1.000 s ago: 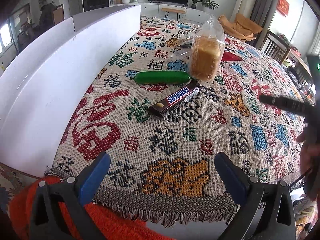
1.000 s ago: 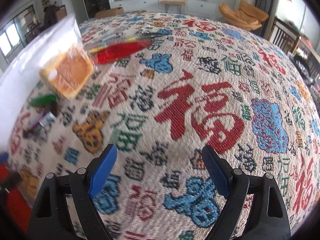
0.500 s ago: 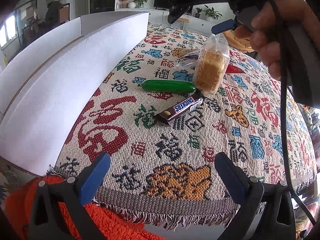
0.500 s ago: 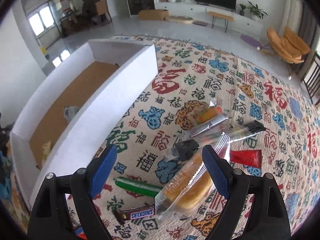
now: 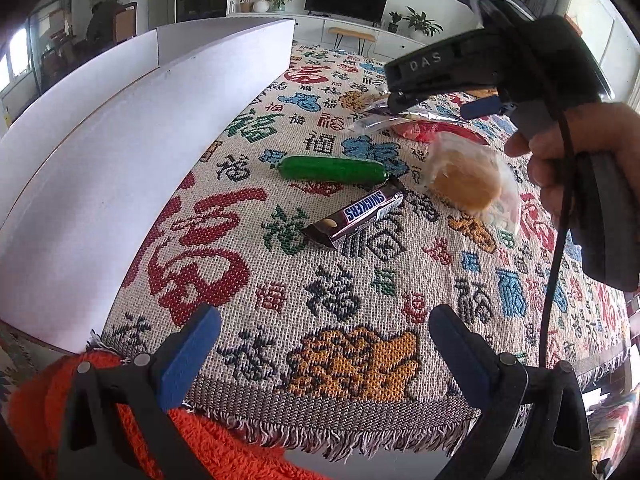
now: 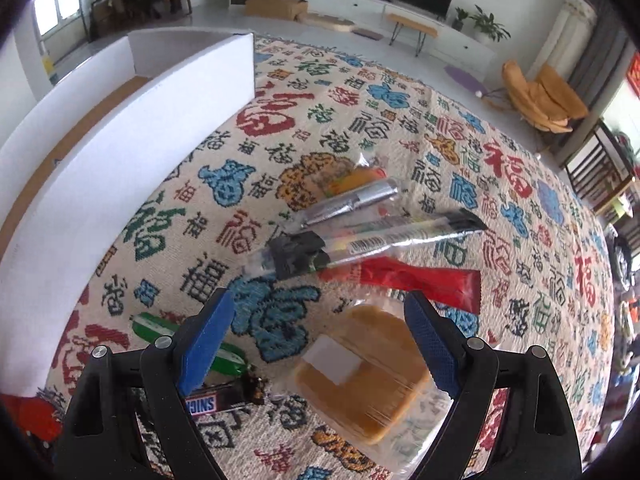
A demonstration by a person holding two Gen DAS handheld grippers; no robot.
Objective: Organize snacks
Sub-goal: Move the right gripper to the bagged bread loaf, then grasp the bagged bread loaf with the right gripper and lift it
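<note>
A Snickers bar (image 5: 356, 213) lies mid-cloth, with a green sausage-shaped snack (image 5: 332, 169) just beyond it. A bagged slice of bread (image 5: 472, 184) lies to their right. My left gripper (image 5: 320, 344) stands open at the table's near edge, nothing between its fingers. In the right wrist view my right gripper (image 6: 320, 332) hangs open above the bread bag (image 6: 360, 376), with the green snack (image 6: 188, 340) and Snickers (image 6: 216, 400) at lower left. A red packet (image 6: 424, 280) and several long clear-wrapped sticks (image 6: 372, 236) lie just beyond.
A long white box (image 5: 120, 152) with a brown floor (image 6: 60, 160) runs along the left side of the patterned cloth (image 5: 360, 300). A hand (image 5: 576, 152) holds the right gripper's handle, cable trailing down. An orange towel (image 5: 48, 400) hangs below the front edge.
The right gripper has come down and closer over the snacks, and the bread bag now lies flat beneath it instead of standing upright. The left gripper has held its place.
</note>
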